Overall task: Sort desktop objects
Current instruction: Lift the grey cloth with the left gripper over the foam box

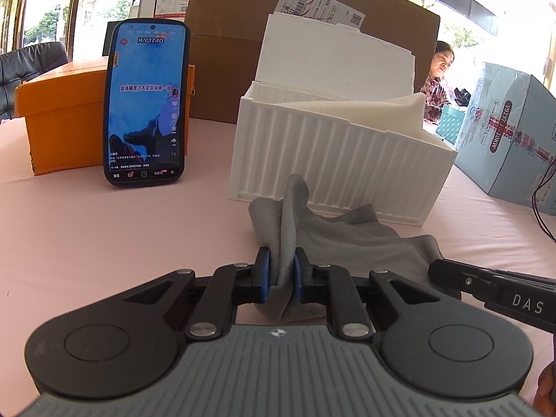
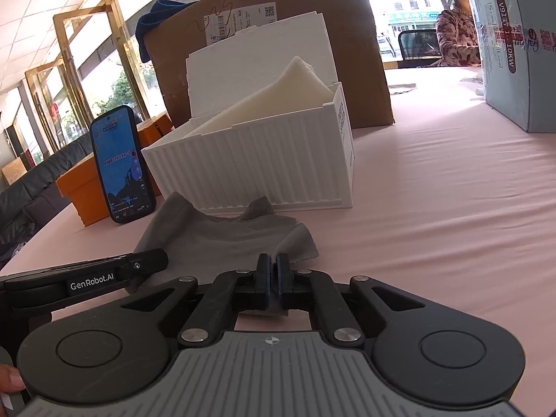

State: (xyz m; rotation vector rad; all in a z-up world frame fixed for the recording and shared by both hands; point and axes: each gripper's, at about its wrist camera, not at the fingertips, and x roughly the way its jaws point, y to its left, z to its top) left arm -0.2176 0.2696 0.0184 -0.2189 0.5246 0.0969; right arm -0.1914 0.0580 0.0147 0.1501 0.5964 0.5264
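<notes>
A grey cloth [image 1: 347, 236] lies on the pink table just in front of a white ribbed box [image 1: 333, 170]. My left gripper [image 1: 282, 271] is shut on a bunched-up fold at the cloth's left end. My right gripper [image 2: 272, 271] is shut on the cloth's [image 2: 215, 239] near right edge. The white box [image 2: 257, 170] is open at the top, with a white cloth [image 2: 278, 93] inside and its lid standing behind. The right gripper's body [image 1: 493, 288] shows at the right in the left wrist view; the left gripper's body [image 2: 87, 278] shows at the left in the right wrist view.
A lit phone [image 1: 146, 104] stands upright against an orange box [image 1: 66, 118] left of the white box. A large brown carton [image 1: 222, 41] stands behind. A light-blue carton [image 1: 510, 139] lies at the right with a black cable. A person sits beyond the table.
</notes>
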